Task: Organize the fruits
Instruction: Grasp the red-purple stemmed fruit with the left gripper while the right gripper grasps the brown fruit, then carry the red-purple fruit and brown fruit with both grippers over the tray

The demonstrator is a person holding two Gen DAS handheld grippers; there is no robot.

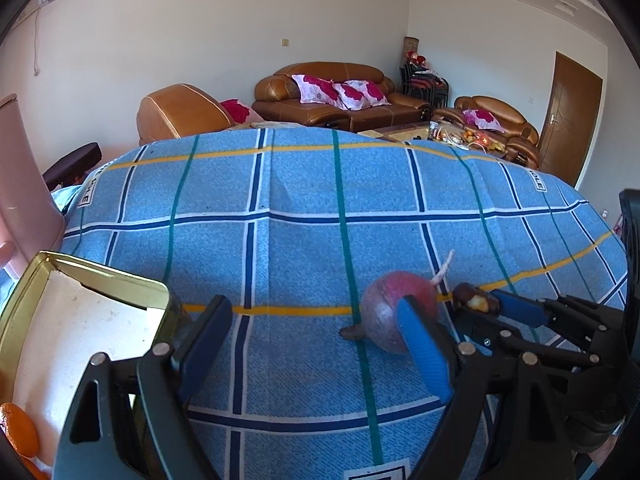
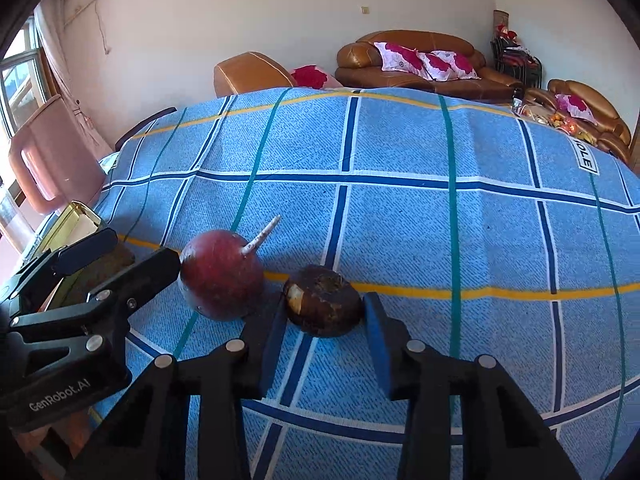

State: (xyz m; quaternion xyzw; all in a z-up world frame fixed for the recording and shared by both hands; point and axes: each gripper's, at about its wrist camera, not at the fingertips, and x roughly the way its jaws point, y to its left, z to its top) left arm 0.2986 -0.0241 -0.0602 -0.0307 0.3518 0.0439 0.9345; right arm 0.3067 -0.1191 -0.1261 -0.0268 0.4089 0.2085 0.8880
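nearest the right wrist camera, the right hand-held gripper (image 2: 324,316) sits low over the tabletop, its two blue-padded fingers (image 2: 378,340) standing on either side of a dark brown, flattish round fruit (image 2: 322,300) with a pale spot at its left end. the pads sit right at the fruit's sides, pressing on it, and the fruit rests on the blue checked cloth (image 2: 400,220).

just left of it lies a dark red round fruit (image 2: 220,274) with a pale stalk sticking up to the right, close beside the brown one but not clearly touching it.

in the left wrist view, the left hand-held gripper (image 1: 316,344) is spread wide with nothing between its pads; its right finger (image 1: 424,356) overlaps the near side of the red fruit, and whether it touches it cannot be told. its left finger stands just beside a gold metal tin (image 1: 24,320) at the left edge of the cloth. the tin is lined with white, and an orange fruit (image 1: 18,428) lies in its near corner.

farther back, beyond the tabletop, stand brown leather sofas (image 1: 344,96) with pink flowered cushions (image 1: 340,90), a low table with small items, and a brown door (image 1: 568,120) at the far right.
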